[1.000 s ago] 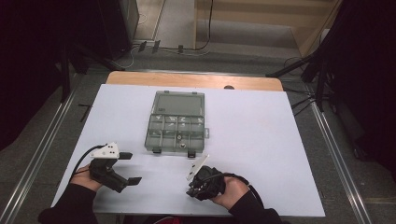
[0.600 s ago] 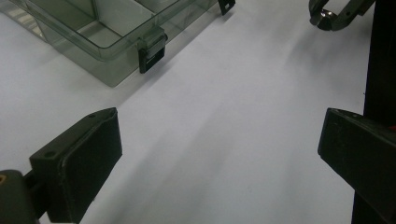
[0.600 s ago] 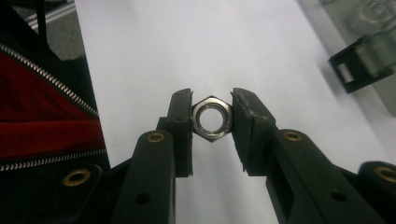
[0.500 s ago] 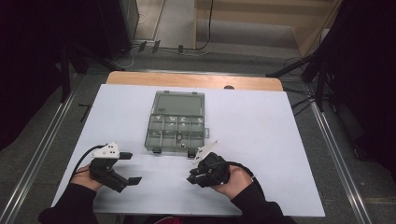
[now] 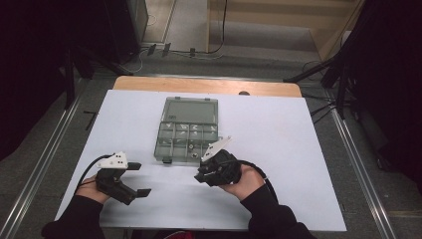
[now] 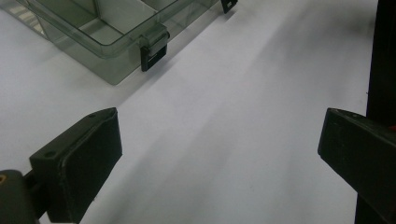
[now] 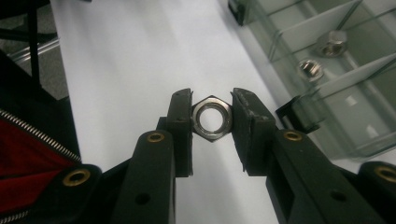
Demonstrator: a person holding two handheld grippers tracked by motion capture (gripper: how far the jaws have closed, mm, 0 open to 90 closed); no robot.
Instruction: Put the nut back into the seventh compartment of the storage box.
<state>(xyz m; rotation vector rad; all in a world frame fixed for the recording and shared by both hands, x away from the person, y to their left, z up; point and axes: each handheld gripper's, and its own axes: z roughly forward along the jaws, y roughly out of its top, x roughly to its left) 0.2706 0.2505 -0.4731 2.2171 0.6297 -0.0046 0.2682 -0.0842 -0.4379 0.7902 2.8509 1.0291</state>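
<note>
Nut (image 7: 213, 118) sits clamped between the right tool's (image 7: 213, 122) jaw tips.

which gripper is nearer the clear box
Right. The right gripper, shut on a nut, sits just off the clear box at its near right corner; the left gripper, open, is farther off to its near left.

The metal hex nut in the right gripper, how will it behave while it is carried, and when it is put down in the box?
The hex nut looks like solid metal, so probably rigid and heavy for its size. The right gripper presses two opposite flat sides, so it should hold steady, though smooth metal might slip. Landing on edge in the compartment box, it may roll briefly, then fall flat.
</note>
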